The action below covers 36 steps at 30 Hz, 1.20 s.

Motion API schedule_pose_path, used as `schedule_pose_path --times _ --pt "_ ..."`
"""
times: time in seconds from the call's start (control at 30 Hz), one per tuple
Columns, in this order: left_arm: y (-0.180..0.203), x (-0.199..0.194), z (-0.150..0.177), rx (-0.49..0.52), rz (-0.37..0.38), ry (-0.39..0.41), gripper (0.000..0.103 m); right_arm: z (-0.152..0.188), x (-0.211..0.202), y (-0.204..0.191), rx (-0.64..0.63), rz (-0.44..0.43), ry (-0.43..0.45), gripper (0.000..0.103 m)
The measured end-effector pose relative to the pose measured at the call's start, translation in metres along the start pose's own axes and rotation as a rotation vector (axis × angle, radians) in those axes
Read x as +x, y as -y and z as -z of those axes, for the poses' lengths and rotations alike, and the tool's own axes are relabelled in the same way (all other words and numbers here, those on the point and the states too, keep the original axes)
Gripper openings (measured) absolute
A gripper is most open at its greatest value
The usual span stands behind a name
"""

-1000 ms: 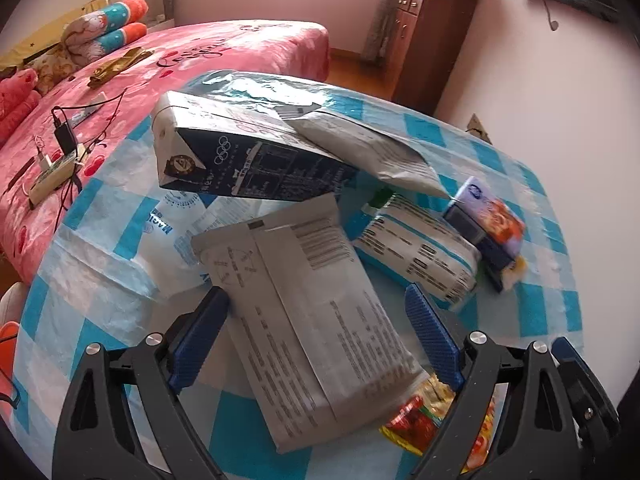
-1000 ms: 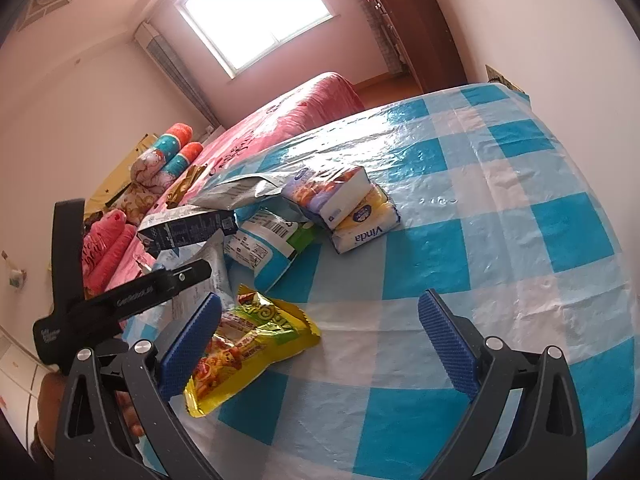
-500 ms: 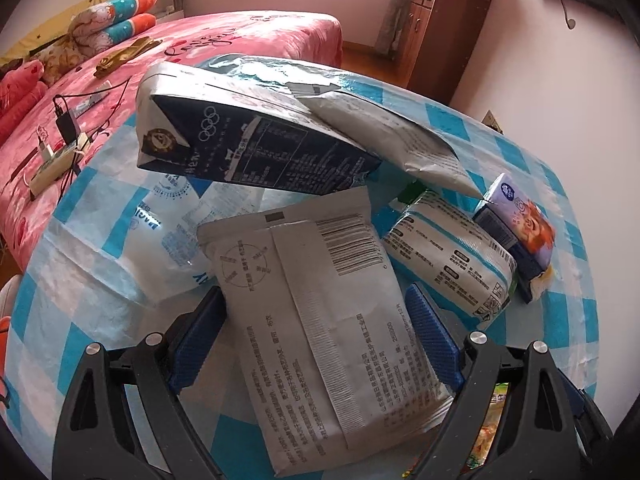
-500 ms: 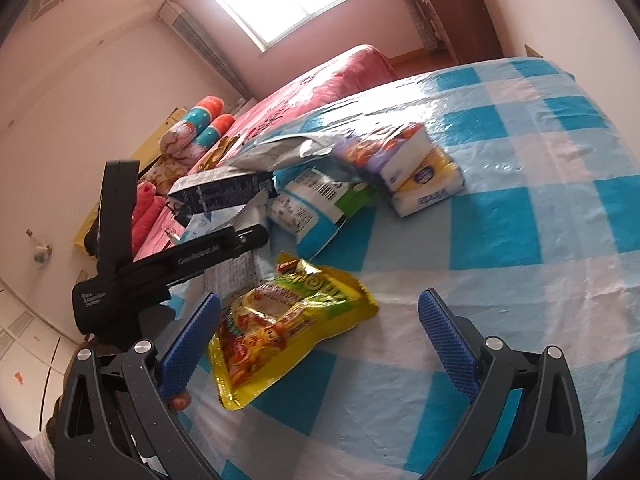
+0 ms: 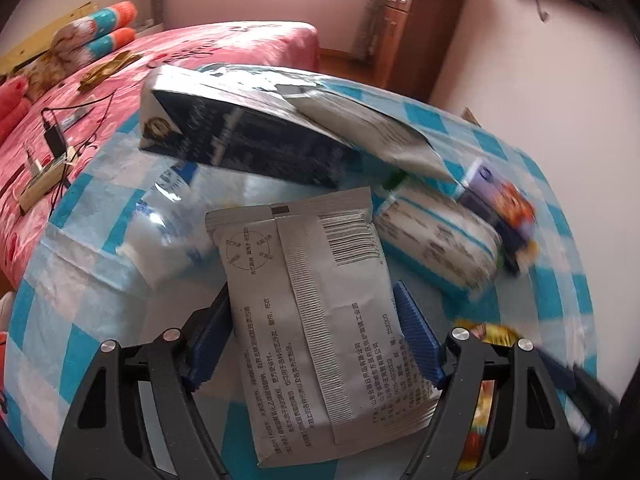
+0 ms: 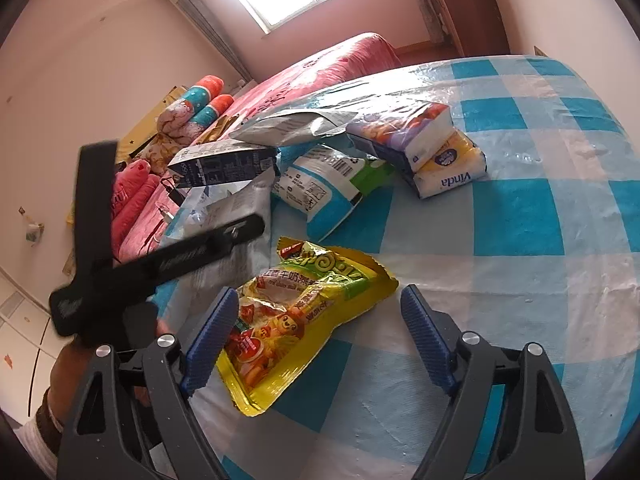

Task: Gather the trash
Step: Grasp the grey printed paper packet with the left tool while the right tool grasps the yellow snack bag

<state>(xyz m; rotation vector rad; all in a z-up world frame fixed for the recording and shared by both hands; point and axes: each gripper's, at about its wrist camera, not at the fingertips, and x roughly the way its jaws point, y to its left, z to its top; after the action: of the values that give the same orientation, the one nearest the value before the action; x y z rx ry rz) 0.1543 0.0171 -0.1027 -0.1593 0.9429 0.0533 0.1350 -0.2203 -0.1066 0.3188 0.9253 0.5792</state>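
Note:
A grey printed packet (image 5: 320, 320) lies on the blue-checked table (image 5: 80, 340). My left gripper (image 5: 314, 340) has closed in on it, both blue pads at the packet's sides. A dark milk carton (image 5: 240, 136), a silver bag (image 5: 372, 128), a white-blue pack (image 5: 436, 240) and tissue packs (image 5: 500, 208) lie beyond. My right gripper (image 6: 316, 336) is open over a yellow snack bag (image 6: 296, 320), its left pad over the bag's edge. The left gripper's body (image 6: 160, 264) shows in the right wrist view.
A pink bed (image 5: 120, 92) with cables and bolsters stands left of the table. A brown cabinet (image 5: 416, 36) stands at the back by the wall. Bare checked cloth (image 6: 540, 240) lies to the right of the trash pile.
My left gripper moved forward over the grey packet and narrowed its jaws onto it. My right gripper moved toward the yellow snack bag, which now lies between its pads.

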Motion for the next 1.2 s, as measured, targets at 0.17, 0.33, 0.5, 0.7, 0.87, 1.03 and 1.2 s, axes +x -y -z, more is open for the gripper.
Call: schedule_pose_path --times 0.17,0.33,0.5,0.7,0.87,1.03,1.2 --pt "0.014 -0.013 0.022 0.072 0.053 -0.025 0.078 -0.002 -0.003 0.006 0.003 0.019 0.01 0.082" --pt "0.031 -0.027 0.044 0.141 0.129 -0.052 0.077 -0.003 -0.008 0.015 0.025 0.036 0.027 0.081" --pt "0.029 -0.035 0.054 0.149 0.157 -0.066 0.077 -0.002 -0.011 0.013 -0.018 0.091 0.037 0.082" --pt "0.004 -0.045 0.057 0.114 0.124 -0.055 0.077 0.003 -0.002 -0.006 -0.12 0.108 0.017 0.082" --pt "-0.013 -0.053 0.052 0.118 0.089 -0.02 0.076 0.007 0.007 -0.017 -0.16 0.149 -0.003 0.082" --pt "-0.021 -0.058 0.052 0.134 0.086 0.003 0.076 0.011 0.015 -0.03 -0.221 0.209 -0.021 0.082" --pt "-0.026 -0.064 0.054 0.169 0.073 0.028 0.076 0.013 0.023 -0.039 -0.271 0.283 -0.037 0.079"
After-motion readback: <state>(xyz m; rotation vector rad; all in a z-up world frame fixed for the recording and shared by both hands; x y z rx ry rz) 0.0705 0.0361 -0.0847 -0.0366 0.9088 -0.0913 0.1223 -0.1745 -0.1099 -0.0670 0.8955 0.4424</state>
